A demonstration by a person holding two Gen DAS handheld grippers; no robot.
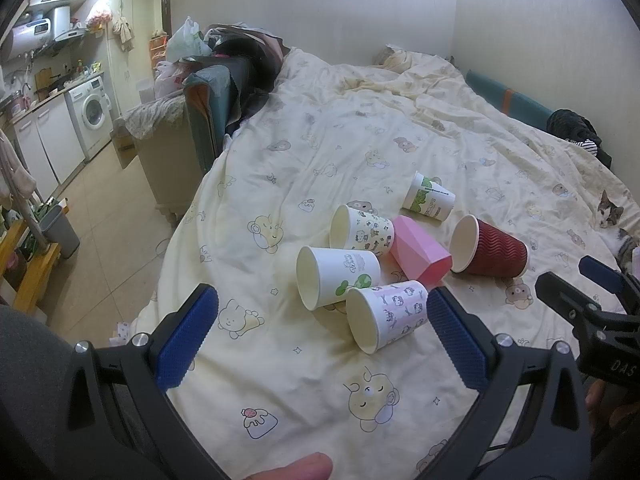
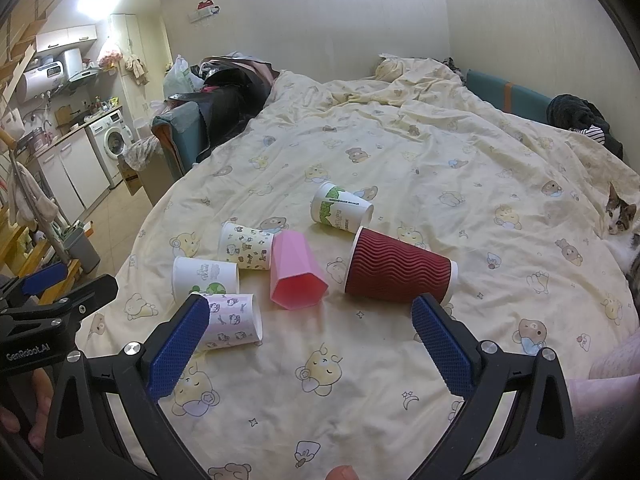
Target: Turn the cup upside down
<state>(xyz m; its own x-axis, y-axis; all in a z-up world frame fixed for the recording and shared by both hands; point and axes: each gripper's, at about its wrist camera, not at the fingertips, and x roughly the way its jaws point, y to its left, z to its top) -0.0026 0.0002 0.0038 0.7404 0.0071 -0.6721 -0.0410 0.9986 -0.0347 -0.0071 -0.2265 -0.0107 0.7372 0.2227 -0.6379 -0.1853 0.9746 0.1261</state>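
Observation:
Several cups lie on their sides on the bed. A pink-print paper cup (image 1: 386, 314) (image 2: 232, 322) lies nearest. Behind it lie a white cup with a green print (image 1: 336, 274) (image 2: 204, 276), a cartoon-print cup (image 1: 362, 232) (image 2: 246, 246), a pink faceted cup (image 1: 420, 254) (image 2: 296, 276), a dark red ribbed cup (image 1: 490, 248) (image 2: 400, 266) and a green-logo cup (image 1: 428, 198) (image 2: 342, 208). My left gripper (image 1: 322, 304) is open and empty, just short of the pink-print cup. My right gripper (image 2: 310, 308) is open and empty, in front of the pink faceted cup.
The cups rest on a cream bear-print duvet (image 1: 320, 380) (image 2: 440, 160). A cat (image 1: 610, 214) (image 2: 620, 218) lies at the right edge. The bed's left edge drops to a tiled floor (image 1: 108, 220). A kitchen with a washing machine (image 1: 90, 114) stands far left.

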